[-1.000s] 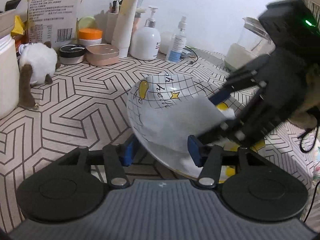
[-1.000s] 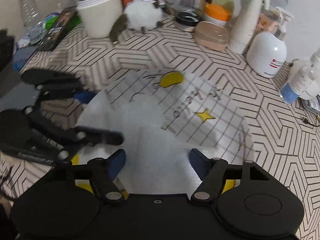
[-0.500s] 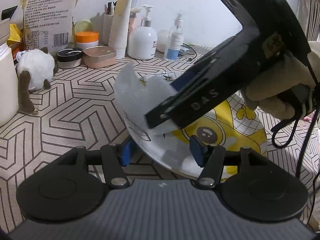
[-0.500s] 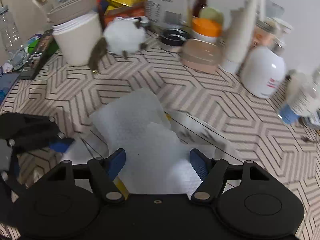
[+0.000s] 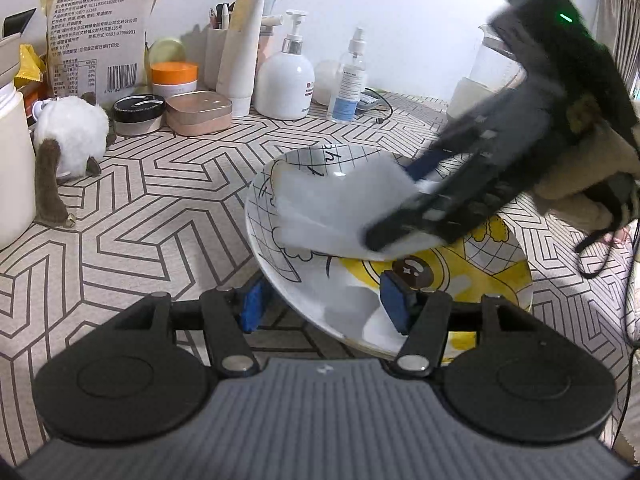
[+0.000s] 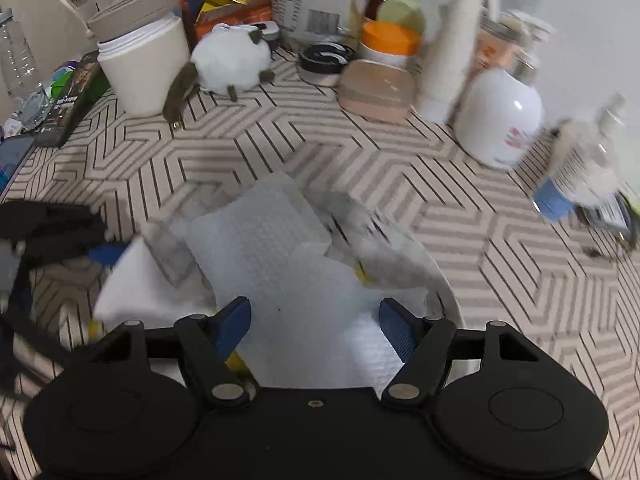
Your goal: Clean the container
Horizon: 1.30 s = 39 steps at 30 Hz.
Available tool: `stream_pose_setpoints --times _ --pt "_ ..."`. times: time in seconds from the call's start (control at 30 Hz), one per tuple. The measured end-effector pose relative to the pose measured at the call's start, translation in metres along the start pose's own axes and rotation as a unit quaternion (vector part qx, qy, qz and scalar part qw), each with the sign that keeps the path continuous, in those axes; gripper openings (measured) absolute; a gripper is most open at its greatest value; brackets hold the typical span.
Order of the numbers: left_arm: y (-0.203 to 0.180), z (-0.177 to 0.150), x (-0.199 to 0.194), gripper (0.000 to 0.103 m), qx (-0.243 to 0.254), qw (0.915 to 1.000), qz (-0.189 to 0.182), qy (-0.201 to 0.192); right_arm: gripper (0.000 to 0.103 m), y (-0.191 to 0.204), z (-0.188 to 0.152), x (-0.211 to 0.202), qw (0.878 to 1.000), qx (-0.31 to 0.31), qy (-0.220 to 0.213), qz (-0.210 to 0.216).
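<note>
I grip the near rim of the round white bowl with yellow cartoon print [image 5: 460, 276] in my left gripper [image 5: 324, 304], tilting it off the patterned counter [image 5: 160, 208] so my right gripper [image 6: 316, 320], jaws wide around a white paper towel [image 6: 280, 280], can wipe inside.

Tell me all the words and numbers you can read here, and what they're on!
"0591-37998991": phone number on the tall food bag.
"h": handwritten letter on the bowl; the remaining letters are hidden.
Bag's other print: too small to read.
Pump bottle and spray bottle labels: too blurred.
</note>
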<state>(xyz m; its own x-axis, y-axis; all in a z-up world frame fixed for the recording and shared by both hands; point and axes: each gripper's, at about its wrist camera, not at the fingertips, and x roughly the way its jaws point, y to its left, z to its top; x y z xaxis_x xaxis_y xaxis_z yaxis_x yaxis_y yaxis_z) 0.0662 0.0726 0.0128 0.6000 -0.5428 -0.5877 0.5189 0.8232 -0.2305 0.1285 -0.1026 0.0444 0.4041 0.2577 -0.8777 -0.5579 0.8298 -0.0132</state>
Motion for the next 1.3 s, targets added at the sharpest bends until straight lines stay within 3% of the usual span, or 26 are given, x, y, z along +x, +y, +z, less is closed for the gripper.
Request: stream_pose_setpoints --times 0.23,0.43,0.6,0.8,1.03,1.3 --pt "-0.001 0.0 0.0 0.059 0.0 1.0 0.0 0.0 0.075 0.011 -0.051 -0.03 1.0 -0.022 0.011 0.006" --pt "-0.002 0.0 0.001 0.059 0.003 1.0 0.001 0.001 0.075 0.03 -0.068 -0.039 1.0 -0.003 -0.009 0.001" --pt "-0.001 0.001 0.0 0.062 0.003 1.0 -0.002 0.001 0.075 0.03 -0.062 -0.037 1.0 -0.008 -0.006 0.005" --pt "-0.006 0.0 0.001 0.065 0.017 0.9998 0.005 0.004 0.086 0.029 -0.055 -0.026 0.999 -0.033 -0.026 0.018" --pt "0.003 0.0 -0.001 0.065 -0.013 0.9999 0.006 -0.003 0.095 0.035 -0.03 -0.01 0.997 -0.065 -0.018 0.037" --pt "0.003 0.0 -0.001 0.065 -0.011 0.9999 0.008 -0.003 0.101 0.029 -0.021 -0.003 0.994 -0.093 -0.006 0.057"
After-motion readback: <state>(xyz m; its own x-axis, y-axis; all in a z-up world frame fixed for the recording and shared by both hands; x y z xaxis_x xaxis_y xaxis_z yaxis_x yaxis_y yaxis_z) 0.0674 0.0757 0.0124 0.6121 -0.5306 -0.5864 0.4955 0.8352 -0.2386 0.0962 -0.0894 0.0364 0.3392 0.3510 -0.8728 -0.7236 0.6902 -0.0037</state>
